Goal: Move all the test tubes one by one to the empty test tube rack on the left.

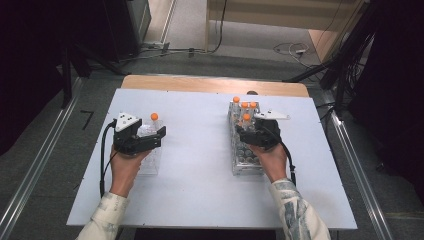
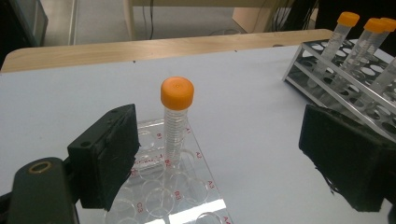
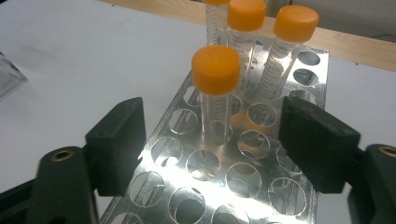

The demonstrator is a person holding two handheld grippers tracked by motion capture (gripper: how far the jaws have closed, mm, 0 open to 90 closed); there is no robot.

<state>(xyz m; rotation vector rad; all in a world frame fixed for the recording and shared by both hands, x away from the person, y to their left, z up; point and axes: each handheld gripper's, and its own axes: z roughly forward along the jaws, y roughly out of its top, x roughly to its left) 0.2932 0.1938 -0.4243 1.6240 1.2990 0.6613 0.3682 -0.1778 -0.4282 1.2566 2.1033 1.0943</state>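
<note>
Orange-capped tubes: we see one in the clear rack, four left in the metal rack, both our grippers open, left gripper and right gripper.

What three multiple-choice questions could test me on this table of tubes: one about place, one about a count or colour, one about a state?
1. Where does the single tube near the left tool stand?
A. In the clear plastic rack
B. Flat on the white table
C. Between that tool's closed jaws

2. How many orange-capped tubes stand in the metal rack?
A. One
B. Four
C. Seven

3. How do the right tool's jaws stand around the nearest tube?
A. Clamped on its cap
C. Shut below it
B. Open, either side of it, not touching

Answers:
1 A, since the left gripper view shows it upright in a hole of the lettered clear rack.
2 B, since the high view shows four orange caps there.
3 B, since the right gripper view shows gaps on both sides.
</note>
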